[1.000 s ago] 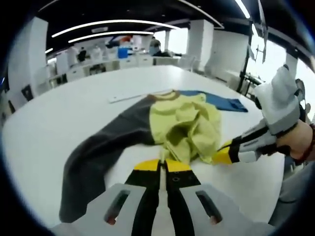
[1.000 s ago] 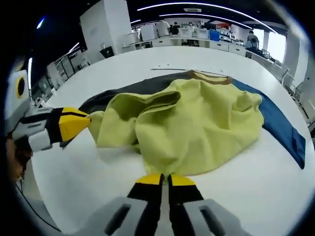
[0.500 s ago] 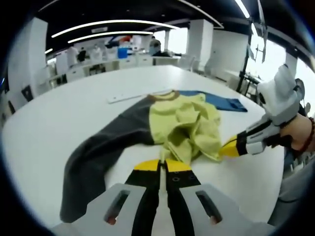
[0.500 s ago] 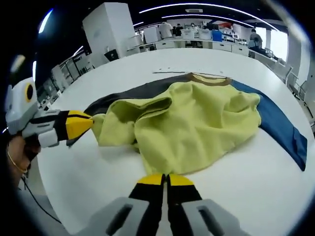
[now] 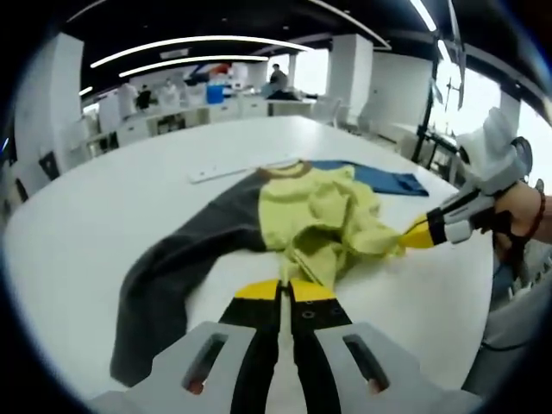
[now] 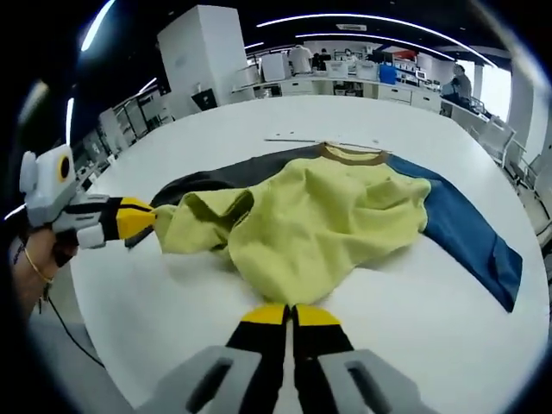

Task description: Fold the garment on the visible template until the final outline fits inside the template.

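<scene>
On the white surface lies a shirt with a yellow middle, one dark gray sleeve and one blue sleeve. Left claw sits near the shirt's crumpled hem, pressed together on nothing. Right claw sits there too, also pressed together.

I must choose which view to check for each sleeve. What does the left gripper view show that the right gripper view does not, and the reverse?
Left gripper view: the grey sleeve runs full length to its cuff, and the right claw pinches the edge of the yellow body. Right gripper view: the blue sleeve lies full length to its cuff, and the left claw pinches a yellow corner. Both: the yellow body, the brown collar and the white table.
</scene>
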Available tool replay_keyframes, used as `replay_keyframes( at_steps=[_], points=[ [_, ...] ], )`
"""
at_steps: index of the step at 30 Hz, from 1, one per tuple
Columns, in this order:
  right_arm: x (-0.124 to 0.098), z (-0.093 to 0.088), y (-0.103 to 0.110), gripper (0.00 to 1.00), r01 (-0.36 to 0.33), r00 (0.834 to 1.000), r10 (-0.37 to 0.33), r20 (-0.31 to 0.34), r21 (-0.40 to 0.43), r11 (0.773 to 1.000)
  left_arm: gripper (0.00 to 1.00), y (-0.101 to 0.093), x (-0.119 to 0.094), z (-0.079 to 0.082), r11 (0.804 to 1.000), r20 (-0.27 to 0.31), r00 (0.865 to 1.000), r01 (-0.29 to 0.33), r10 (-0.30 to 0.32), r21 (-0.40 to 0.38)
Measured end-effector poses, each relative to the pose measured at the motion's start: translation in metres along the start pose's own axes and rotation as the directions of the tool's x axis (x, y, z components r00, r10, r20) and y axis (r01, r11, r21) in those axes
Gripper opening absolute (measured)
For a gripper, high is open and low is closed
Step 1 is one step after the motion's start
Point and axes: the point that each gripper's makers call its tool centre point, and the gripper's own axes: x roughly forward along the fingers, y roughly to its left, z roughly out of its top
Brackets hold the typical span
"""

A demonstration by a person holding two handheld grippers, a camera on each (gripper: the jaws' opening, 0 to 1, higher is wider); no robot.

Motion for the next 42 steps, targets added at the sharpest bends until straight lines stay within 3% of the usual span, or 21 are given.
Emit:
replay_keyframes(
  at_steps=[24, 42],
  points=[
    [-0.065, -0.025, -0.048, 0.0, 0.026, 0.999, -0.027, 0.035, 0.032, 0.999, 0.0, -0.031, -0.033, -0.005, 0.999, 0.003, 0.999, 0.034, -0.034, -0.033],
    [-0.095, -0.063, -0.074, 0.0, -0.019, 0.999, 0.018, -0.046, -0.032, 0.999, 0.0, -0.061, -0.061, -0.03, 0.996, -0.024, 0.999, 0.045, -0.047, -0.08]
  ],
)
